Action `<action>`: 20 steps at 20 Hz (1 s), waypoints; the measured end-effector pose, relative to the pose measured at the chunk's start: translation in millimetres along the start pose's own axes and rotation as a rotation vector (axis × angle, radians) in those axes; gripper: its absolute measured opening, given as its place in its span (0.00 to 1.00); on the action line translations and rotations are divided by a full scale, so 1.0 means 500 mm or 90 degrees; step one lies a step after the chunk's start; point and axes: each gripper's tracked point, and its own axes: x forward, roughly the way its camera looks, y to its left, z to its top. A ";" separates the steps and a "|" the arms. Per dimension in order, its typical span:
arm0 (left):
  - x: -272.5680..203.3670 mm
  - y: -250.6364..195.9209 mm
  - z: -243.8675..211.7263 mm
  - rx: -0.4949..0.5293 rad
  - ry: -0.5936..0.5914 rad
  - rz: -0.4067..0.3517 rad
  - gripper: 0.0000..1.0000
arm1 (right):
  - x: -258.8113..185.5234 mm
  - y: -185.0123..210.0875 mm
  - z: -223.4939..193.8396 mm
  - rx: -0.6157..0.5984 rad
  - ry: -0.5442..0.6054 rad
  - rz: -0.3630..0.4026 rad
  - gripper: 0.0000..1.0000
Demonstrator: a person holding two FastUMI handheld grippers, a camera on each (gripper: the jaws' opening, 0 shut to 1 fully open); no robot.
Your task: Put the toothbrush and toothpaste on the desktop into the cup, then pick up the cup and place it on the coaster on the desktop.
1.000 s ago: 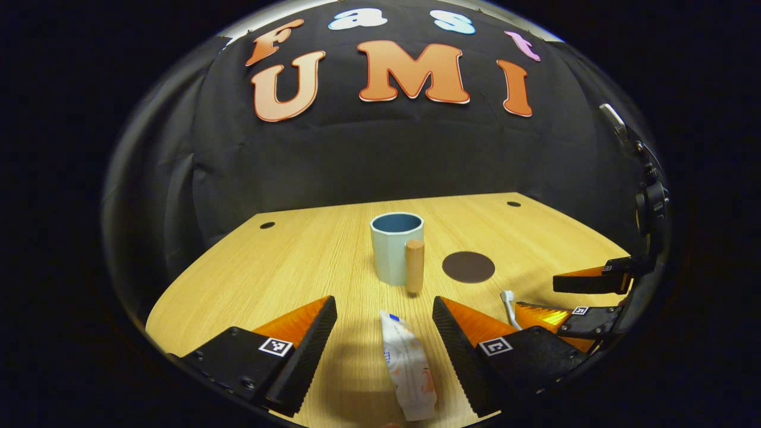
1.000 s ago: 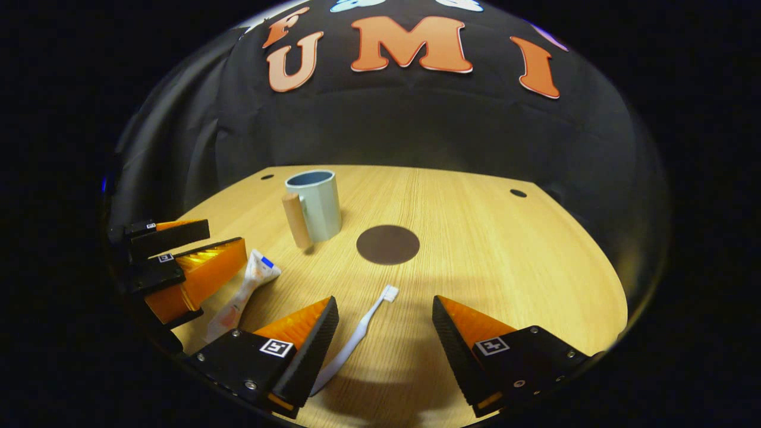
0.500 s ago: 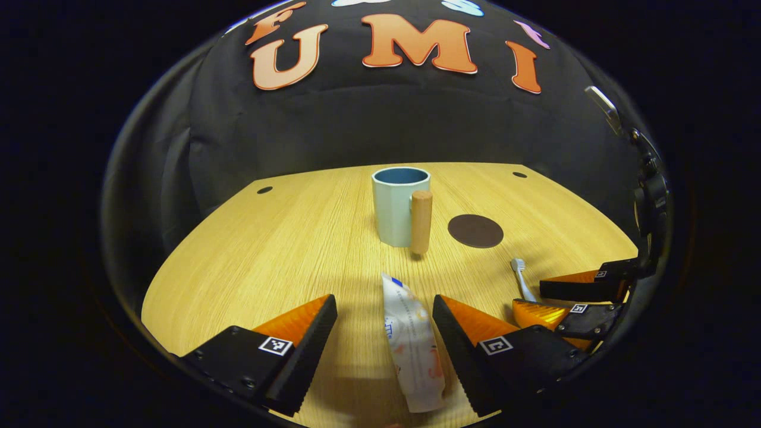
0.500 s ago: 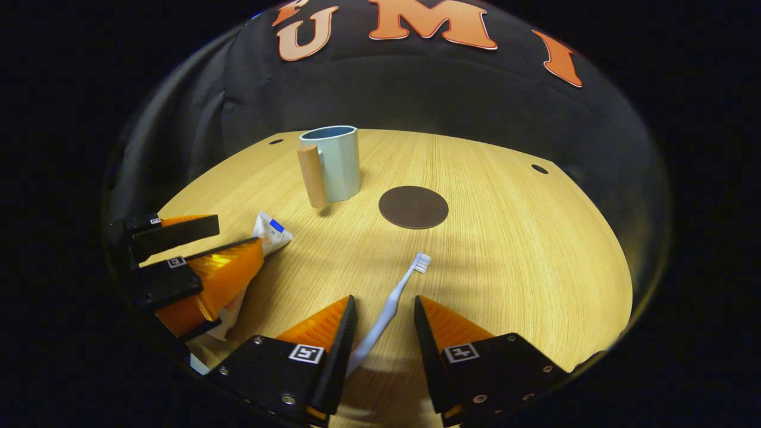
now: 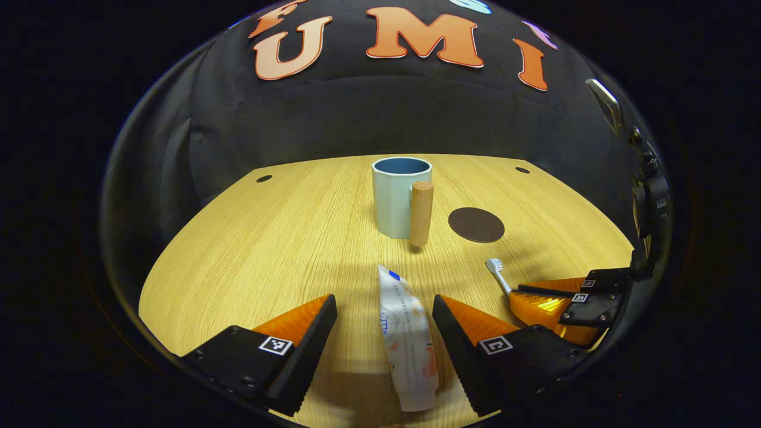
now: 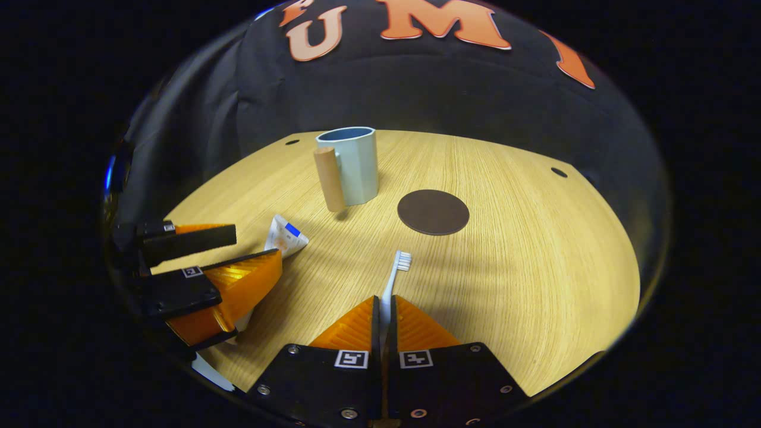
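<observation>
A pale blue cup [image 5: 393,196] [image 6: 355,164] with a wooden handle stands upright mid-table. A round dark coaster [image 5: 476,224] [image 6: 433,211] lies to its right. The white toothpaste tube [image 5: 406,339] [image 6: 284,235] lies flat between the fingers of my open left gripper [image 5: 384,303], which straddles it without pressing. My right gripper [image 6: 384,302] is shut on the white toothbrush [image 6: 392,283]; the bristle head sticks out ahead of the fingertips. In the left gripper view the right gripper [image 5: 556,294] sits at the right with the toothbrush [image 5: 498,274] in it.
The wooden table [image 5: 279,238] has small round holes near its back corners [image 5: 263,178] [image 6: 558,172]. Black cloth walls the booth behind the table. The left gripper [image 6: 208,261] shows at the left of the right gripper view.
My right gripper has gone from wide open to shut on the toothbrush handle. The left gripper has edged forward over the toothpaste and stayed open.
</observation>
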 end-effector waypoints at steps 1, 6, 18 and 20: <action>0.004 0.001 -0.006 -0.005 0.003 0.000 0.98 | -0.001 -0.002 0.001 0.019 -0.003 0.007 0.05; 0.011 -0.006 -0.016 -0.018 0.022 -0.006 0.98 | -0.006 -0.002 0.017 0.070 -0.021 0.032 0.04; 0.035 -0.027 -0.055 -0.033 0.081 0.000 0.66 | -0.054 -0.032 0.089 0.059 -0.087 0.029 0.04; 0.030 -0.028 -0.050 -0.029 0.083 -0.005 0.49 | -0.062 -0.038 0.099 0.057 -0.096 0.028 0.04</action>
